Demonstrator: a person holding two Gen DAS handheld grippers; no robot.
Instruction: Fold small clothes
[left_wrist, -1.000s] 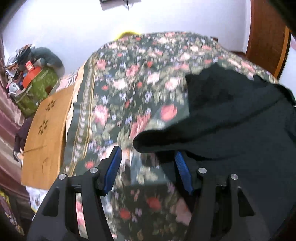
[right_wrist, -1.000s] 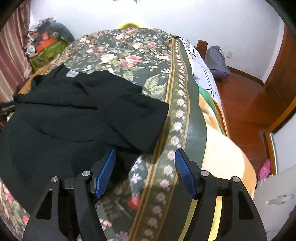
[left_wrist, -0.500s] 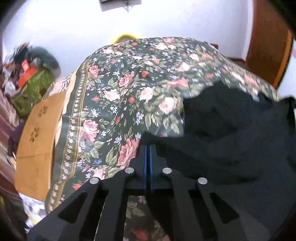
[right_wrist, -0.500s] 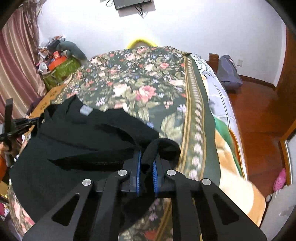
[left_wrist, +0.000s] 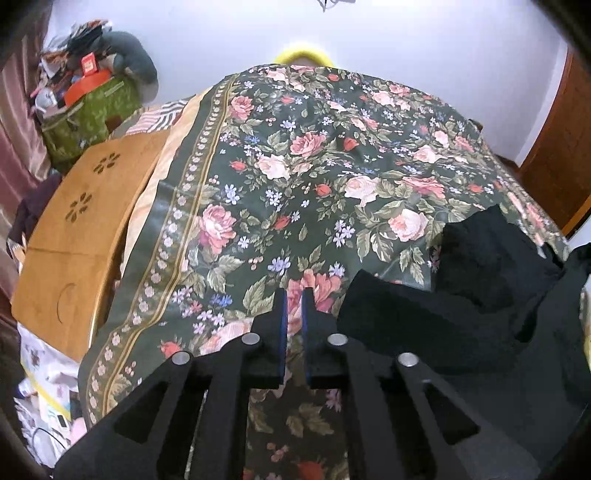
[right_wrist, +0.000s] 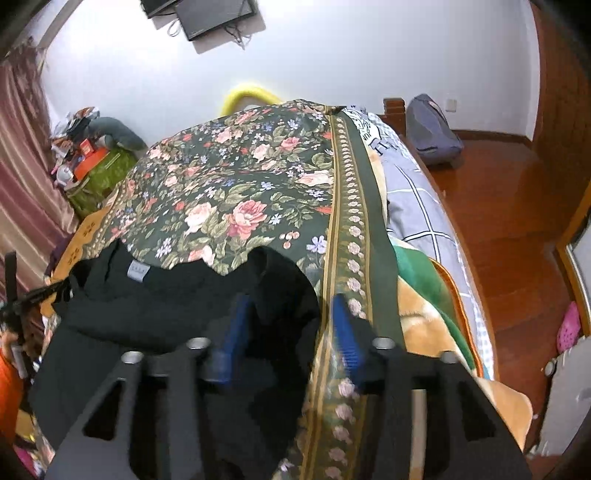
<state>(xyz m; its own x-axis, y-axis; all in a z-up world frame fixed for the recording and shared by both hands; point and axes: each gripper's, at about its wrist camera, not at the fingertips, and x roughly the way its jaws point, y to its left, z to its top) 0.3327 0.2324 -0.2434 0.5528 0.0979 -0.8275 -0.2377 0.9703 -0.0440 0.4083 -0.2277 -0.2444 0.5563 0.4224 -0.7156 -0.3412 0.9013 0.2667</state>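
Note:
A black garment (left_wrist: 480, 306) lies on the floral bedspread (left_wrist: 295, 184). In the left wrist view its folded sleeve sits just right of my left gripper (left_wrist: 293, 295), whose jaws stand a narrow slit apart with only bedspread showing between them. In the right wrist view the garment (right_wrist: 155, 295) fills the lower left, grey neck label up. My right gripper (right_wrist: 290, 314) is open above the garment's right sleeve, with black cloth lying between and under the blue pads (right_wrist: 345, 332).
A wooden board (left_wrist: 77, 236) lies left of the bed, with a green bag (left_wrist: 88, 114) of clutter behind it. The bed's right edge (right_wrist: 369, 258) drops to blankets and a wooden floor (right_wrist: 517, 221). A grey bag (right_wrist: 432, 129) sits by the wall.
Both grippers closed on the sleeves and lifted them inward. Now the right gripper has opened and let go; the left has parted a little, and the sleeve lies beside it.

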